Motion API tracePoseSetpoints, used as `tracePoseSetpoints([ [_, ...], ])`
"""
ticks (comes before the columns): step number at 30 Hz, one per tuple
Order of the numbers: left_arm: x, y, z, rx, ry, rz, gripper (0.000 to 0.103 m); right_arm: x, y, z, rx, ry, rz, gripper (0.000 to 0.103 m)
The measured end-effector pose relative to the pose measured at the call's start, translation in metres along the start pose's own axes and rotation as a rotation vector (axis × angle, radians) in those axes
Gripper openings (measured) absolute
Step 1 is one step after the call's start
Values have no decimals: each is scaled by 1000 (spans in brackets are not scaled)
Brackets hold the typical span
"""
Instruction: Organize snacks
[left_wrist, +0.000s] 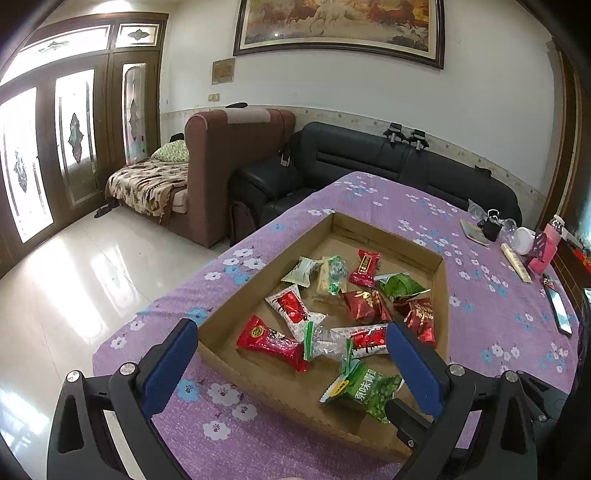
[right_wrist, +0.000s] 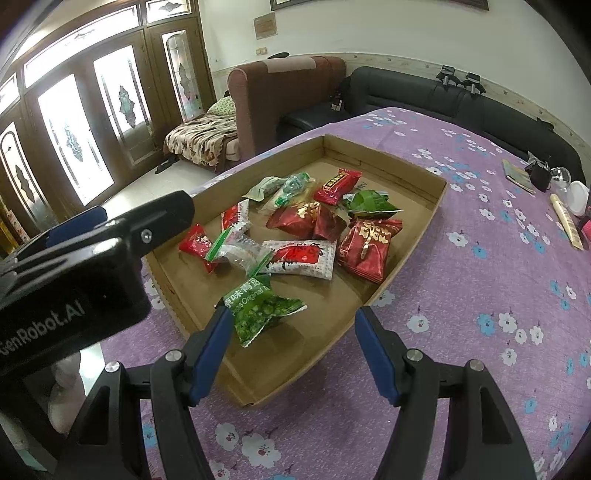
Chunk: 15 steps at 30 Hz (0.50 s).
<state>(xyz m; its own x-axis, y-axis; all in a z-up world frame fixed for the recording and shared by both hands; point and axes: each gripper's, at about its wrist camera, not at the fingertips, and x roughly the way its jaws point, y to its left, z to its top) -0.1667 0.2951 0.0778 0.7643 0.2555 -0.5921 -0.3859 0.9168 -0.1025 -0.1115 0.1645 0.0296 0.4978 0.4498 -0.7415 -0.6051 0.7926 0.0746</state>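
A shallow cardboard tray (left_wrist: 218, 314) (right_wrist: 413, 236) sits on a purple flowered tablecloth (left_wrist: 480, 295) (right_wrist: 461, 295) and holds several wrapped snacks. A green pea packet (left_wrist: 365, 391) (right_wrist: 258, 310) lies nearest, with red packets (left_wrist: 269, 343) (right_wrist: 365, 243) and a clear green-edged wrapper (left_wrist: 325, 345) (right_wrist: 240, 251) beyond it. My left gripper (left_wrist: 291, 339) is open and empty above the tray's near end. My right gripper (right_wrist: 293, 321) is open and empty, its left finger beside the pea packet. The left gripper's body (right_wrist: 92, 251) shows in the right wrist view.
A notebook (left_wrist: 474, 230), a black clip, a white round container (left_wrist: 522, 240), a wooden stick (left_wrist: 515, 262) and a phone (left_wrist: 559, 310) lie along the table's far right. A black sofa (left_wrist: 369, 158) and a brown armchair (left_wrist: 229, 166) stand behind the table.
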Motion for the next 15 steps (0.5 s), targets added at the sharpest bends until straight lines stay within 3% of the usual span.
tracePoseSetpoints([
  [15,4,-2,-2,-4,25,-14,103,0,3,0,-2,5,7,68],
])
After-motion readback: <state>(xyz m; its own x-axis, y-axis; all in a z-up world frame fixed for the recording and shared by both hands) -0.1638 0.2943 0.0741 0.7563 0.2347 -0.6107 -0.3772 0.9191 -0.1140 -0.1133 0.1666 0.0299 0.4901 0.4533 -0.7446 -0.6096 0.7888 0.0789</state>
